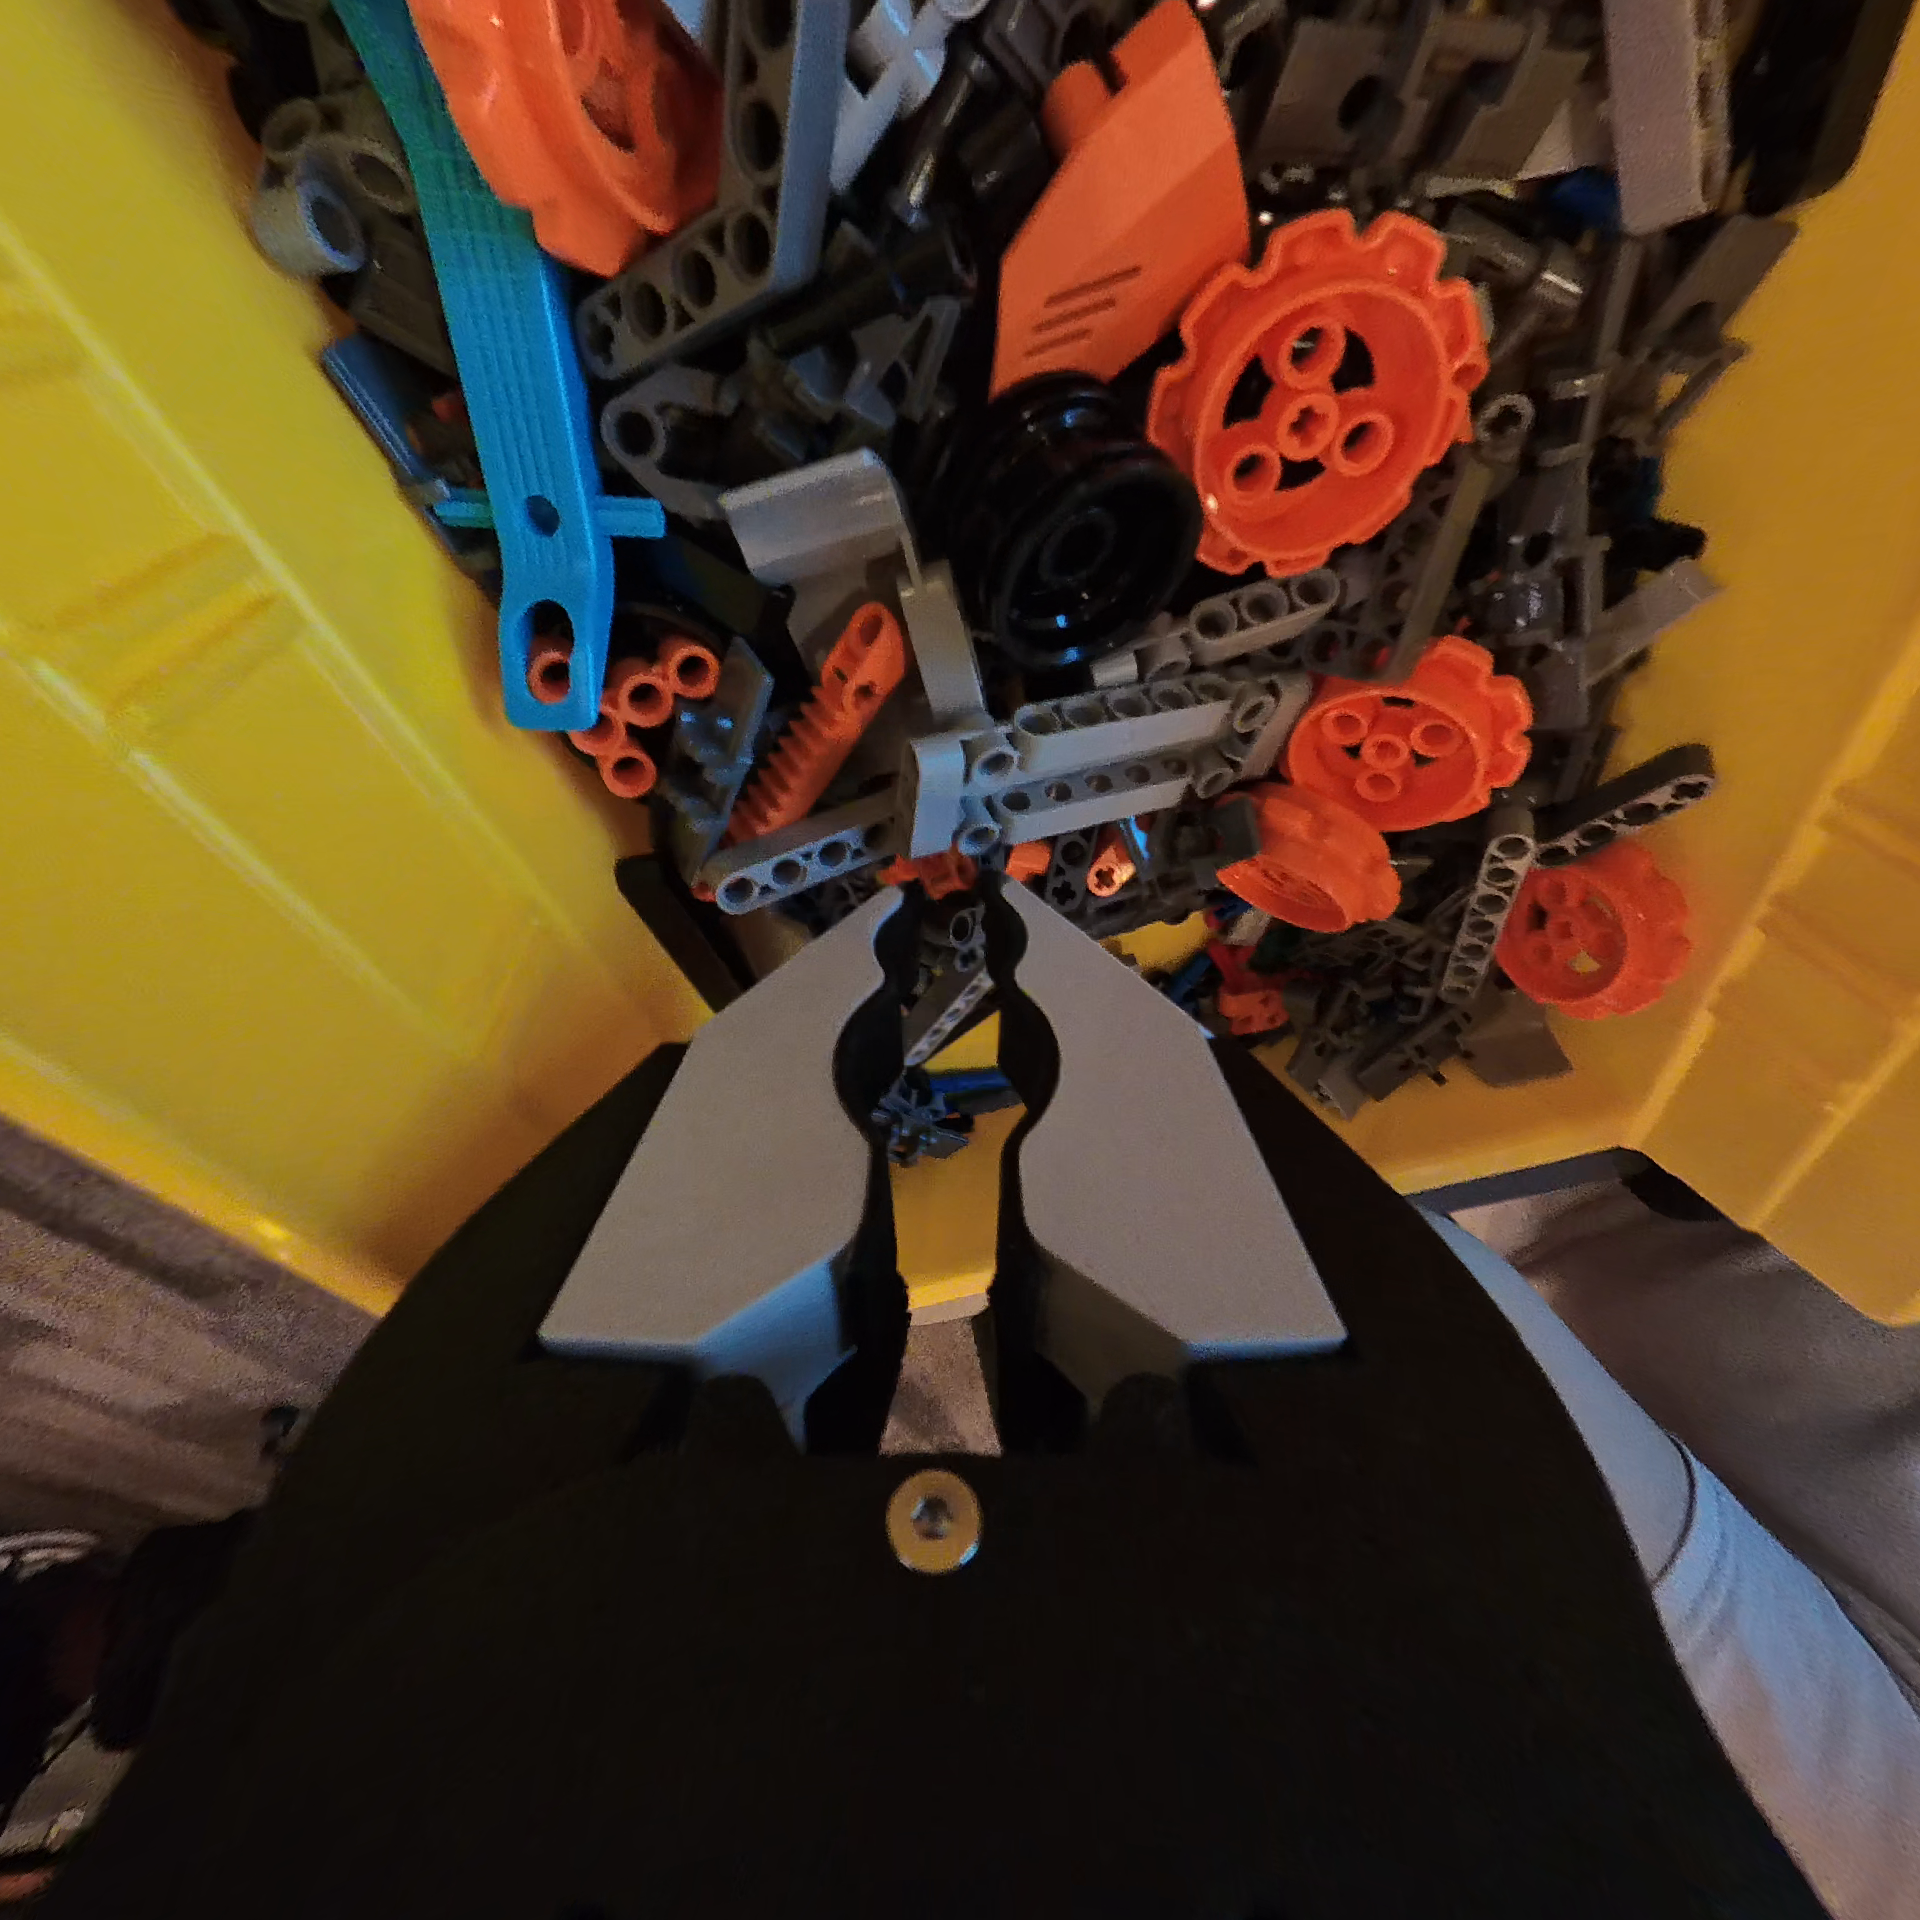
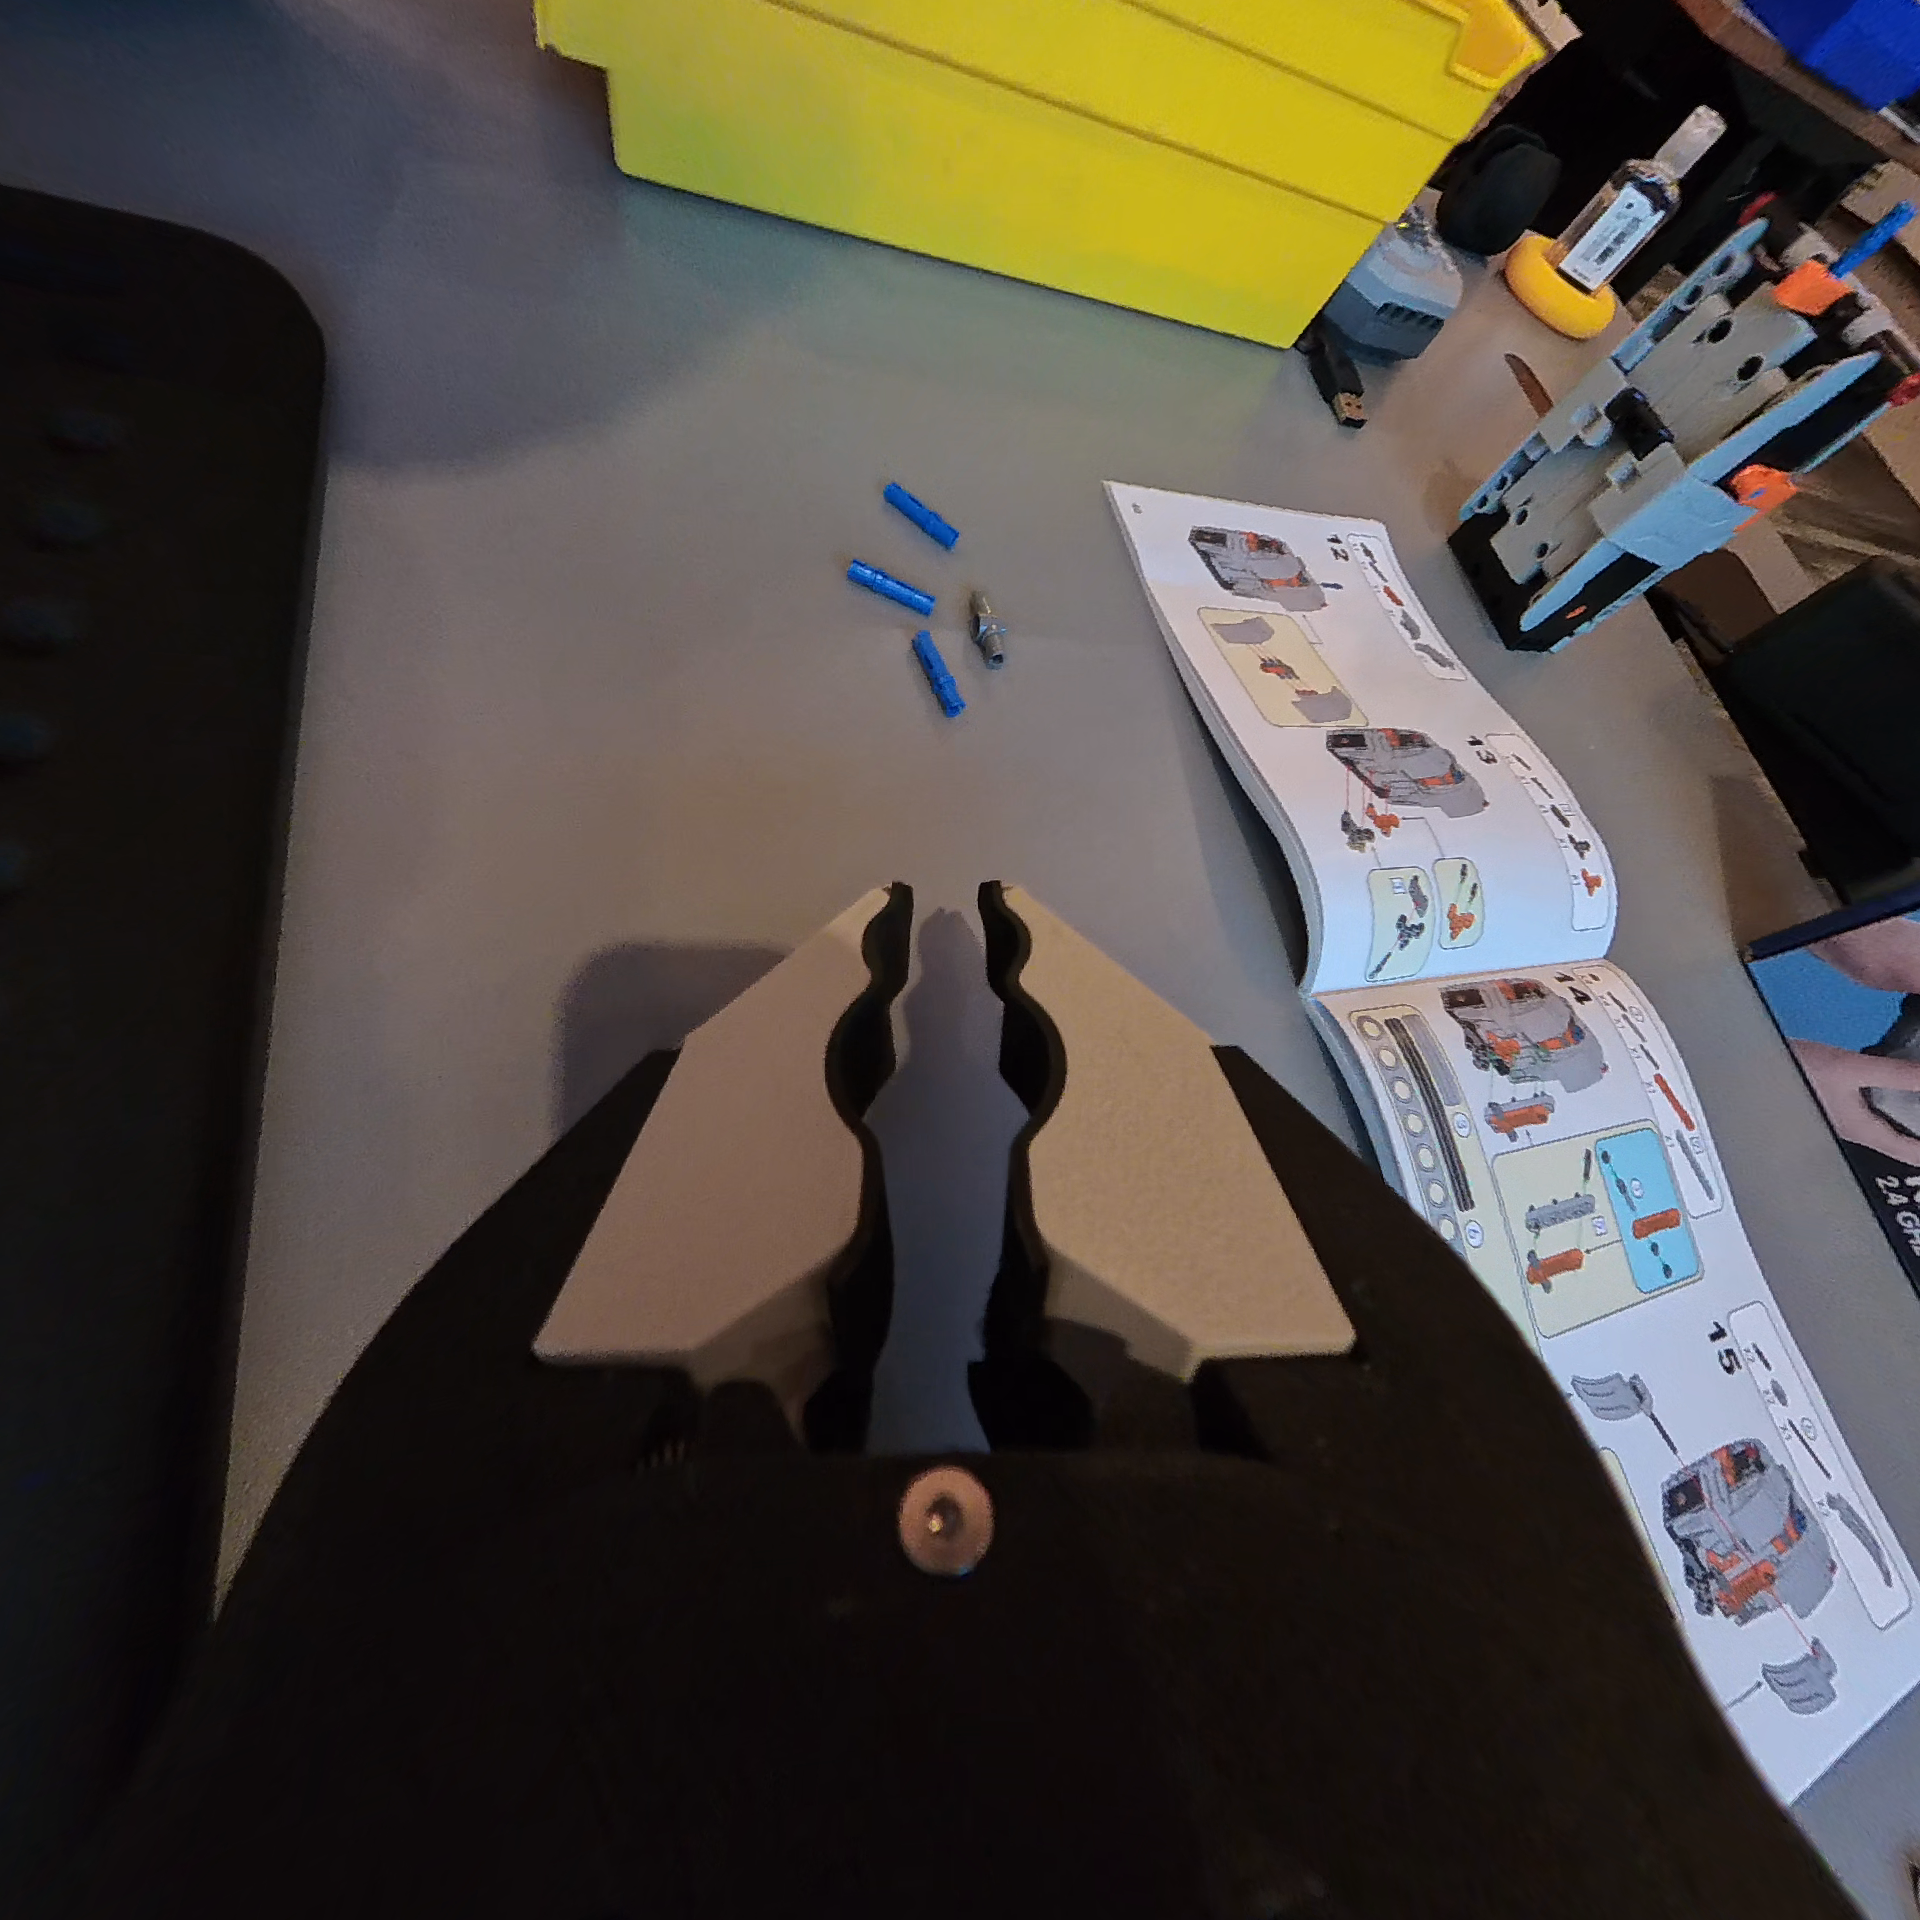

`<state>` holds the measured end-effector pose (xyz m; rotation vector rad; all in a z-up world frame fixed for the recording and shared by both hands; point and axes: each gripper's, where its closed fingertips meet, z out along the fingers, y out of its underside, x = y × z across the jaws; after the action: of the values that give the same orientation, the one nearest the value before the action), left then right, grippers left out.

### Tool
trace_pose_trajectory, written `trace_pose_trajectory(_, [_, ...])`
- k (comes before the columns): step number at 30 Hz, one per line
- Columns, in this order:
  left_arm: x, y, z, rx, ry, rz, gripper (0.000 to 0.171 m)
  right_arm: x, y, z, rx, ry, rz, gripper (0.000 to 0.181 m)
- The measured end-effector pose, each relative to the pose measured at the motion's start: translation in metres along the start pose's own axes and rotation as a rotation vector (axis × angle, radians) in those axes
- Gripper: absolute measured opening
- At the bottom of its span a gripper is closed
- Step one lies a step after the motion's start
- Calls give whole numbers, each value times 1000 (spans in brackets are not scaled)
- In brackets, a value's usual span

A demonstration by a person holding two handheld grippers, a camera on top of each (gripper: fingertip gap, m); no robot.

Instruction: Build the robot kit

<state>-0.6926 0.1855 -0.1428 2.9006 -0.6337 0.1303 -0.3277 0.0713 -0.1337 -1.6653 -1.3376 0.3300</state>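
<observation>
Left gripper [image 1: 948,896]: lowered into yellow plastic bin [image 1: 260,665] of mixed building parts; fingers narrowly parted, tips at small orange piece [image 1: 932,871] below light grey beam assembly [image 1: 1081,764]; grasp cannot be told.

Right gripper [image 2: 945,902]: slightly parted, holding nothing, over grey tabletop [image 2: 623,675]. Ahead, set apart: three blue plastic pins [image 2: 921,514], small grey connector [image 2: 987,627]; open instruction booklet [image 2: 1455,935] alongside.

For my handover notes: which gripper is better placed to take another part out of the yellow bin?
Probably the left gripper: it is open, its tips at the parts pile in the yellow bin. The right gripper hangs open above bare table, away from the bin.
</observation>
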Motion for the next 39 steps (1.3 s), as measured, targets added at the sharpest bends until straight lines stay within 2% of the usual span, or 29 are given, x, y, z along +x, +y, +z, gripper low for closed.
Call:
trace_pose_trajectory(5, [1, 6, -11, 79, 40, -10, 9, -5, 3, 2, -25, -14, -30, 12])
trace_pose_trajectory(8, [4, 15, -6, 50, 99, -6, 8, -8, 5, 3, -37, -19, -48, 13])
trace_pose_trajectory(9, [10, 22, -4, 26, 136, -3, 0, -8, 5, 3, -40, -20, -55, 13])
trace_pose_trajectory(12, [17, 37, 0, -14, 163, 29, 1, -10, 7, 4, -51, -24, -71, 13])
trace_pose_trajectory(13, [14, 36, -1, -3, 141, 37, 20, -11, 7, 4, -53, -26, -74, 13])
trace_pose_trajectory(14, [11, 31, -3, 23, 119, 39, 27, -11, 7, 5, -53, -28, -75, 13])
trace_pose_trajectory(17, [7, 10, -11, 105, 102, 35, 21, -13, 7, 5, -54, -33, -80, 13])
trace_pose_trajectory(19, [0, 5, -9, 96, 46, 48, 19, -13, 8, 5, -57, -32, -85, 13])
trace_pose_trajectory(27, [0, 1, 5, 4, 25, 66, 12, -13, 9, 5, -66, -34, -95, 13])
trace_pose_trajectory(39, [-2, -2, 7, 5, 21, 80, 12, -19, 11, 6, -82, -51, -127, 12])
